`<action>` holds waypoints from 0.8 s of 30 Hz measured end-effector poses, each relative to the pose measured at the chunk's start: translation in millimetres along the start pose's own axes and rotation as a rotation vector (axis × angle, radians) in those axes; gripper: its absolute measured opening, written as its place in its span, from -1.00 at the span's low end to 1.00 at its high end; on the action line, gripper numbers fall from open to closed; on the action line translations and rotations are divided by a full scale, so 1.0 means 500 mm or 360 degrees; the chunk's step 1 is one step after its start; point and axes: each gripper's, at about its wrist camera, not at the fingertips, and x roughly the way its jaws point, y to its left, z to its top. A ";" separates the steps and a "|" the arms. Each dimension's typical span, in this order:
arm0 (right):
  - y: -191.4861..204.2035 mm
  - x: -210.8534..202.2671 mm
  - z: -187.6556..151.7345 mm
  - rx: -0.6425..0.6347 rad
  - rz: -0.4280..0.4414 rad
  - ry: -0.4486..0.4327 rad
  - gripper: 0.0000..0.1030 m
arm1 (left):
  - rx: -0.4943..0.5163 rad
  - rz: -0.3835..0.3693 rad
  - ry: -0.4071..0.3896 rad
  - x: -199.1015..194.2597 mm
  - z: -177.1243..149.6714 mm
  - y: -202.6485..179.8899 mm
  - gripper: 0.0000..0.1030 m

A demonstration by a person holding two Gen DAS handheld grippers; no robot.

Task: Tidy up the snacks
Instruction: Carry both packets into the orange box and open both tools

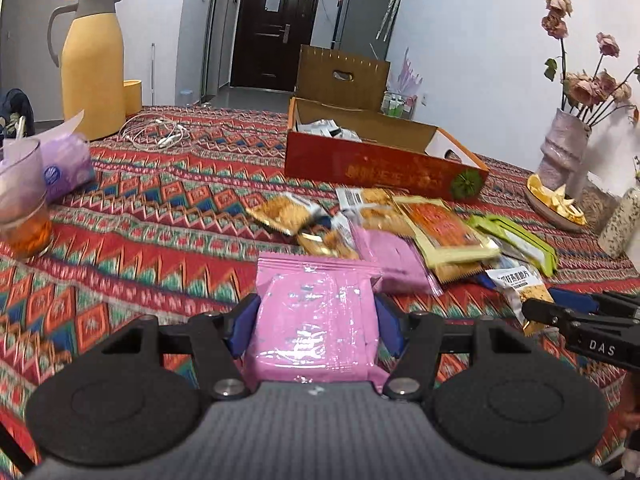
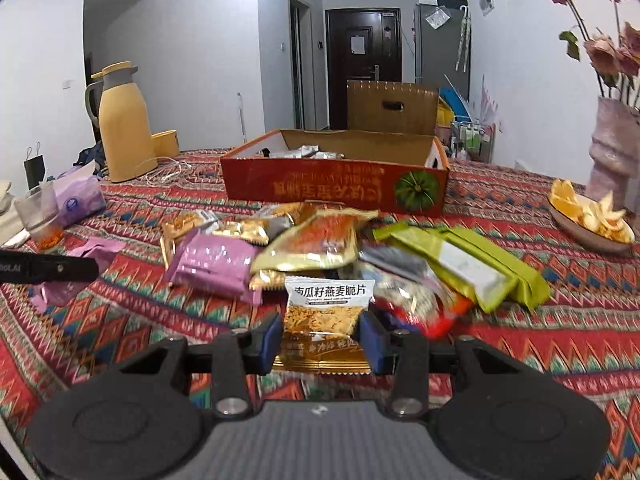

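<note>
My left gripper is shut on a pink snack packet, held just above the patterned tablecloth. My right gripper is shut on a white-and-gold oat crisp packet at the near edge of the snack pile. The pile holds pink, gold, orange and green packets. The red cardboard box stands open behind the pile, with a few silver packets inside; it also shows in the left wrist view. The right gripper's fingers show at the right edge of the left wrist view.
A yellow thermos jug stands at the far left with a white cable beside it. A glass and purple tissue pack sit left. A plate of orange peels and a flower vase stand right.
</note>
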 end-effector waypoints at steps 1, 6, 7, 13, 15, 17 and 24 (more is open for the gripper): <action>-0.002 -0.007 -0.005 0.0004 -0.0005 -0.0002 -0.19 | -0.0003 -0.0002 0.0000 -0.007 -0.006 -0.003 0.21; 0.003 -0.036 -0.013 -0.0004 0.0006 -0.0039 -0.19 | 0.0008 -0.0005 -0.0026 -0.037 -0.013 -0.020 0.21; 0.004 -0.041 -0.014 -0.0005 0.0012 -0.0045 -0.19 | 0.0009 -0.0007 -0.0033 -0.039 -0.011 -0.021 0.21; 0.005 -0.041 -0.017 -0.0002 0.0021 -0.0038 -0.19 | -0.0002 -0.0005 -0.0027 -0.033 -0.001 -0.024 0.21; 0.004 -0.035 -0.014 0.0003 0.0022 -0.0033 -0.19 | -0.0003 -0.0008 -0.0022 -0.026 0.008 -0.024 0.21; 0.001 -0.030 -0.006 0.0006 0.0031 -0.0036 -0.19 | 0.0012 -0.0020 -0.0041 -0.020 0.024 -0.022 0.21; -0.035 -0.007 0.123 -0.0092 0.0095 -0.0214 -0.19 | 0.0166 -0.0057 -0.0157 0.045 0.161 -0.029 0.21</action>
